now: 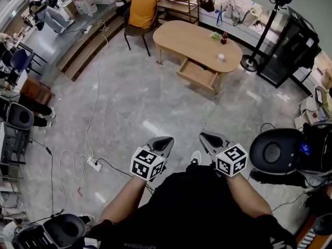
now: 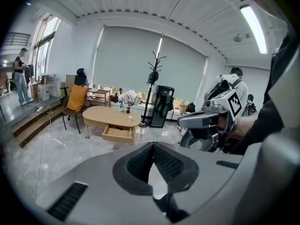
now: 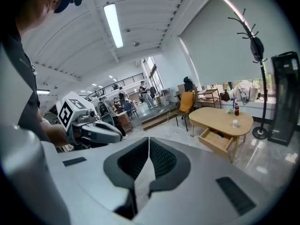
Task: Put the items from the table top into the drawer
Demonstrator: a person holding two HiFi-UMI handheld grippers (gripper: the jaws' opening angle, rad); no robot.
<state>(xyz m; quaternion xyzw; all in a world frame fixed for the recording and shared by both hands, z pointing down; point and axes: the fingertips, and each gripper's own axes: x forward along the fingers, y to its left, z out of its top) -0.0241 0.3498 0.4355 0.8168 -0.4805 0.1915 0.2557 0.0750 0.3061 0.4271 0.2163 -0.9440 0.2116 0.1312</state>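
Left gripper [image 1: 165, 140] is low at 7 o'clock in the head view, jaws pressed together, nothing between them. Right gripper [image 1: 208, 137] just beside it, also closed and empty. Both are well apart from the work.

The wooden table [image 1: 187, 38] sits at 12 o'clock with its drawer [image 1: 198, 75] pulled open toward us. Toward the table's right end there's a green item [image 1: 215, 35], too small to identify. Just beside it stands a dark bottle [image 1: 224, 37], and a white cup [image 1: 221, 57] sits nearer the front edge.

My read is that the bottle is rigid, smooth and a bit top-heavy, so take it round the body, low. The cup looks light and may crush, so a gentle squeeze across its wall.

Only the head view looks down into the drawer, which appears empty. The right gripper view shows the bottle upright with a red cap, and the left gripper at 9 o'clock. The left gripper view catches the right gripper at 3 o'clock.
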